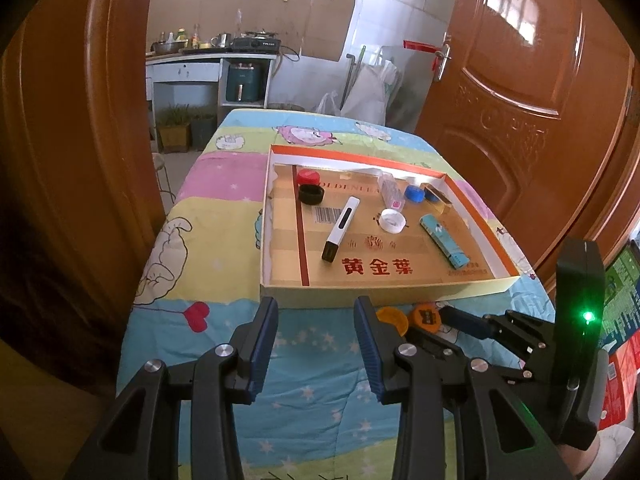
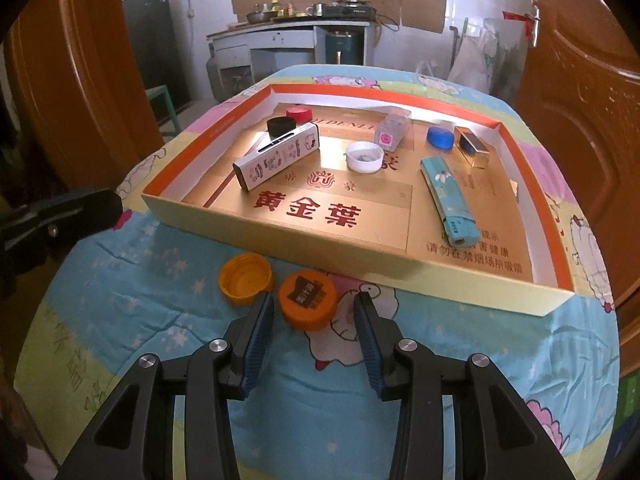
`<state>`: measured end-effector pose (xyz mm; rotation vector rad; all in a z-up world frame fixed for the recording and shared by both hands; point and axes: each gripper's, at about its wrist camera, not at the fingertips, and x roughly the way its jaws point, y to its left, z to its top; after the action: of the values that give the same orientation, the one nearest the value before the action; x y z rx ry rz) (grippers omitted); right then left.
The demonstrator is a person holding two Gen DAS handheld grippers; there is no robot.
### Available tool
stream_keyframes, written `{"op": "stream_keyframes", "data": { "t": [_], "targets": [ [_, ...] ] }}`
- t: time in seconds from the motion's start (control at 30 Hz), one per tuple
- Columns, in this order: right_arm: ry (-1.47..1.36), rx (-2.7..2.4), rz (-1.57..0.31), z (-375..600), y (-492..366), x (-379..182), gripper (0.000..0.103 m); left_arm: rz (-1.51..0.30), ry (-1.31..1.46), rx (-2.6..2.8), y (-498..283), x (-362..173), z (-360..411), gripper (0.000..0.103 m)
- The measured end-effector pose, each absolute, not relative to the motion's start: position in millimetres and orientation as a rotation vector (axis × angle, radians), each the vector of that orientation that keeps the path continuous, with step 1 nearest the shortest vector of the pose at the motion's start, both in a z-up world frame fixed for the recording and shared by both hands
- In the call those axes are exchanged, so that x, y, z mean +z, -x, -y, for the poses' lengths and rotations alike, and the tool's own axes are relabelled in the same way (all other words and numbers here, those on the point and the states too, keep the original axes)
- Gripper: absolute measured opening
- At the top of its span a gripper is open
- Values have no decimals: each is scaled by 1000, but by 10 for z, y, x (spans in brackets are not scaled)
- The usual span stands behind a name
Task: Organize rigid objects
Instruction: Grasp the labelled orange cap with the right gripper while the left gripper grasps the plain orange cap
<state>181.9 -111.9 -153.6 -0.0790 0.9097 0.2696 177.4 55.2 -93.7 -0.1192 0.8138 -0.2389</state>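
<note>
A shallow cardboard tray (image 1: 360, 292) (image 2: 280, 236) lies on the quilt. Inside it are a white patterned box (image 2: 276, 156) (image 1: 340, 228), a white cap (image 2: 363, 156) (image 1: 393, 220), a teal lighter (image 2: 446, 196) (image 1: 444, 240), a red cap (image 2: 298, 114), a black cap (image 2: 281, 126), a blue cap (image 2: 439, 137), a clear case (image 2: 390, 132) and a gold box (image 2: 472, 146). Two orange caps (image 2: 307, 299) (image 2: 246, 278) lie on the quilt before the tray. My right gripper (image 2: 314, 312) stands open just behind the printed orange cap. My left gripper (image 1: 316, 312) is open over bare quilt.
Wooden doors (image 1: 520, 80) flank the table on both sides. A kitchen counter (image 2: 288, 32) with pots stands far behind. The right gripper's body (image 1: 500, 328) shows at the right of the left wrist view, near the orange caps (image 1: 426, 316).
</note>
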Motion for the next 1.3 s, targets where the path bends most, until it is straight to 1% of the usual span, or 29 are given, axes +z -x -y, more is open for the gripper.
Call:
{"op": "stream_keyframes", "data": {
  "t": [0.1,0.2,0.5,0.9,1.3],
  "targets": [
    [90,272,-908,1091,-1835,-1540,43,-824,117,-242,-1788,-970,-546,39],
    [97,275,-909,1066,-1842,-1550,31,-836,116,-252,-1797,-997,-520,39],
    [49,265,-908,1245,-1710,-1507,31,-866,99,-324,-1828,-1068,-283,39],
    [-60,193,-900,1762,-1573,-1458,31,-939,-24,-394,-2001,-1338,245,39],
    [-87,195,-899,1858,-1592,-1489,31,-940,-70,-342,-2106,-1452,294,39]
  ]
}}
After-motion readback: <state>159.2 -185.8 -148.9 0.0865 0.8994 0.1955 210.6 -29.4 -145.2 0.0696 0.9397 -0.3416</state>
